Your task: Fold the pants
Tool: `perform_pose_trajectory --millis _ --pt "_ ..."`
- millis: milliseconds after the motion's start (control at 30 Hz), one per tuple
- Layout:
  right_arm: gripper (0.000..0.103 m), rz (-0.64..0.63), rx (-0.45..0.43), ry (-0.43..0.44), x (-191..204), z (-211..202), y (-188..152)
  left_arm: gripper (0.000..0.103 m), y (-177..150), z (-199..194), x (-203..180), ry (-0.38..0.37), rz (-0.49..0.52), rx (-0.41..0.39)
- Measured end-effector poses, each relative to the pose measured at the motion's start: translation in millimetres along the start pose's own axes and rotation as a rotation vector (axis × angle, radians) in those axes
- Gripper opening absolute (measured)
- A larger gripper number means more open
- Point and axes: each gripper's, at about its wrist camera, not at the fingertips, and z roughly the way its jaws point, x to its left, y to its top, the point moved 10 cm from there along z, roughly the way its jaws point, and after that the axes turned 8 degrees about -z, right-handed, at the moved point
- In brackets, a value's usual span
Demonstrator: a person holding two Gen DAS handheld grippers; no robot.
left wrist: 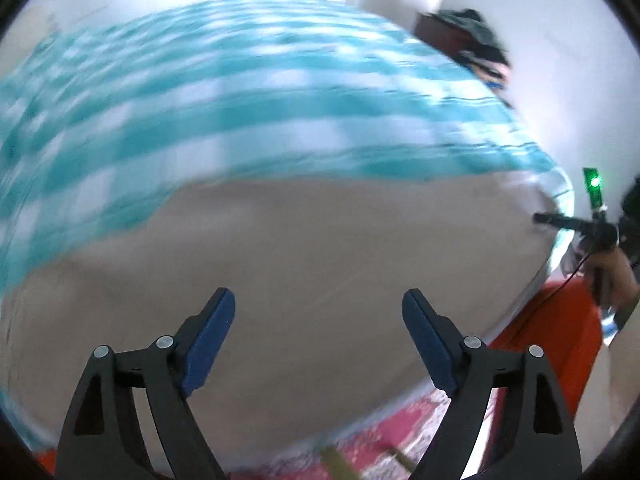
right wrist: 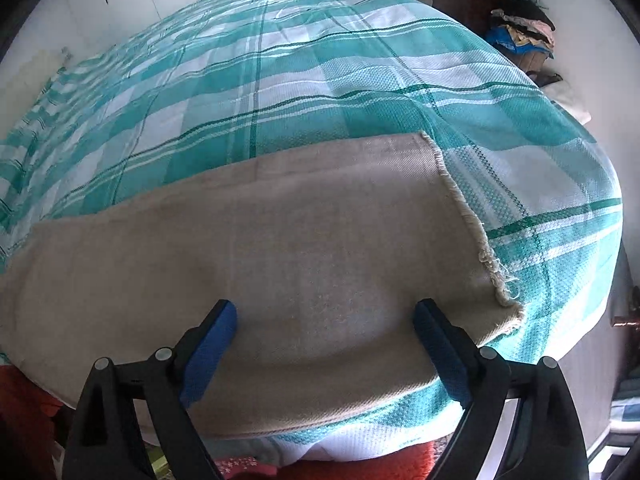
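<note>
Left wrist view is smeared with blur, so read it loosely: your left gripper (left wrist: 318, 312) has its jaws spread wide, nothing between the blue pads (left wrist: 208, 344), hanging over the beige pants (left wrist: 304, 248). The pants lie flat on the teal-and-white checked bedspread (left wrist: 240, 80), along the near edge of the bed. At the far right of that view you can make out your right hand (left wrist: 618, 276) on its tool, with a green light (left wrist: 595, 181) above it. Right wrist view is sharp. Your right gripper (right wrist: 325, 322) is also wide apart, gripping nothing, poised above the pants close to the mattress edge. From here the pants (right wrist: 248, 248) stretch off to the left, and their frayed hem (right wrist: 466, 216) ends at the right, resting on the bedspread (right wrist: 320, 60). A heap of clothes (right wrist: 520, 12) sits on dark furniture in the far right corner. Red fabric (right wrist: 400, 462) shows below the bed edge.
</note>
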Motion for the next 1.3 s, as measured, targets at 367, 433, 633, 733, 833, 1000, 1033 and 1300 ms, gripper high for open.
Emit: perform_pose_trajectory --millis 367,433,633,733,833,1000,1033,1300 --pt "0.090 -0.027 0.001 0.019 4 3 -1 0.087 -14 120 -135 0.028 0.270 0.173" --pt "0.090 -0.032 -0.001 0.025 3 2 -2 0.087 -47 113 -150 0.031 0.357 0.158" --pt "0.090 0.012 -0.026 0.071 0 -1 -1 0.097 -85 108 -163 0.047 0.457 0.148" --pt "0.090 0.040 -0.033 0.084 -1 -2 0 0.098 -88 107 -162 0.061 0.475 0.142" --pt "0.090 0.045 -0.064 0.080 0 -8 1 0.097 -90 101 -166 0.049 0.454 0.147" --pt "0.090 0.334 -0.381 0.307 -36 -76 -1 0.096 -78 53 -165 -0.114 0.278 0.111" --pt "0.090 0.439 -0.420 0.357 -54 -85 -9 0.096 -74 51 -160 -0.108 0.253 0.098" --pt "0.084 0.843 -0.371 0.590 -117 -64 -47 0.094 -75 89 -146 0.000 0.245 0.135"
